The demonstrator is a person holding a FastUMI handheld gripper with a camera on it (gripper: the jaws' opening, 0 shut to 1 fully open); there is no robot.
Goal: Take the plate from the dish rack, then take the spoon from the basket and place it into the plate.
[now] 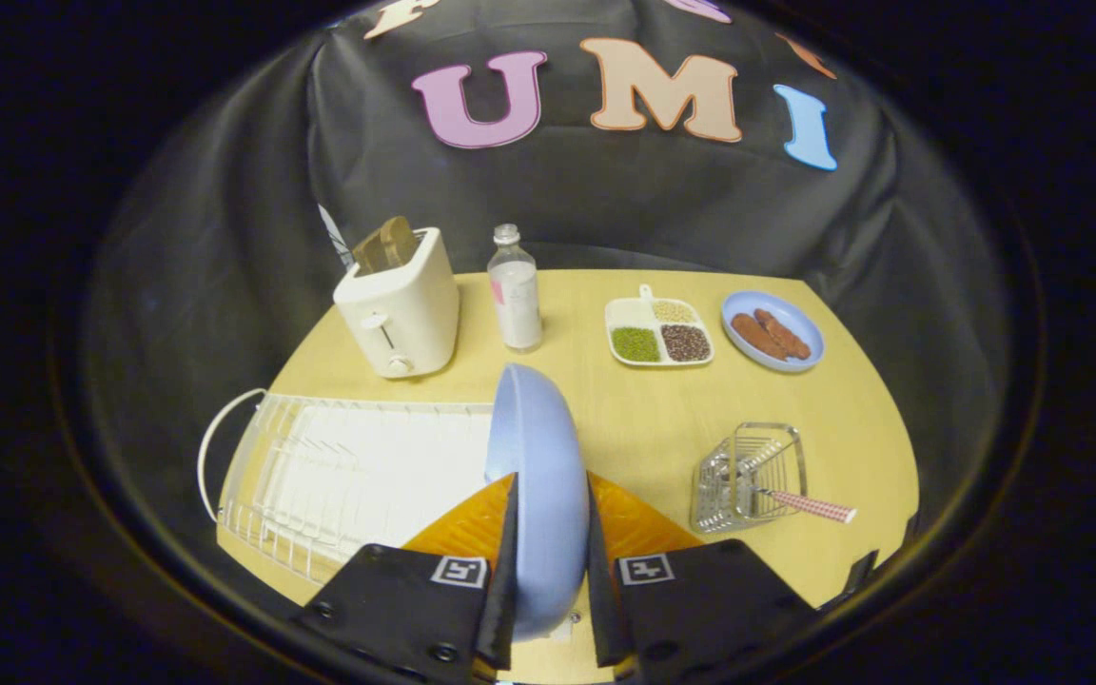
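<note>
So your tool [550, 533] has the plate [538, 495] clamped edge-on, one finger pressed against each face, closed down to just the plate's thickness. The plate is pale blue, smooth and matte-looking, held upright so you see its rounded back bulging toward 3 o'clock and a thin rim curving over the top. It rises well past the fingertips toward 12 o'clock, and its lower edge dips down between the black finger bases.

The dish rack [339, 476] sits at about 9 o'clock from the plate, white wire with a looped handle on its far side, just beside the left finger. I can't tell whether the plate touches it or is clear of it.

Over at 3 o'clock from the plate is the basket [748, 476], a small shiny wire one, tipped on its side by the look of it. The spoon [800, 502] pokes out of it toward 3 o'clock; you mostly see its red-and-white checked handle.

Further off on the yellow worktop [653, 419]: a cream toaster [401, 309] with toast in it at 11 o'clock, a clear bottle [516, 290] at 12, then a divided tray of beans [658, 331] and a second blue plate with sausages [773, 331] out around 1 to 2 o'clock.
</note>
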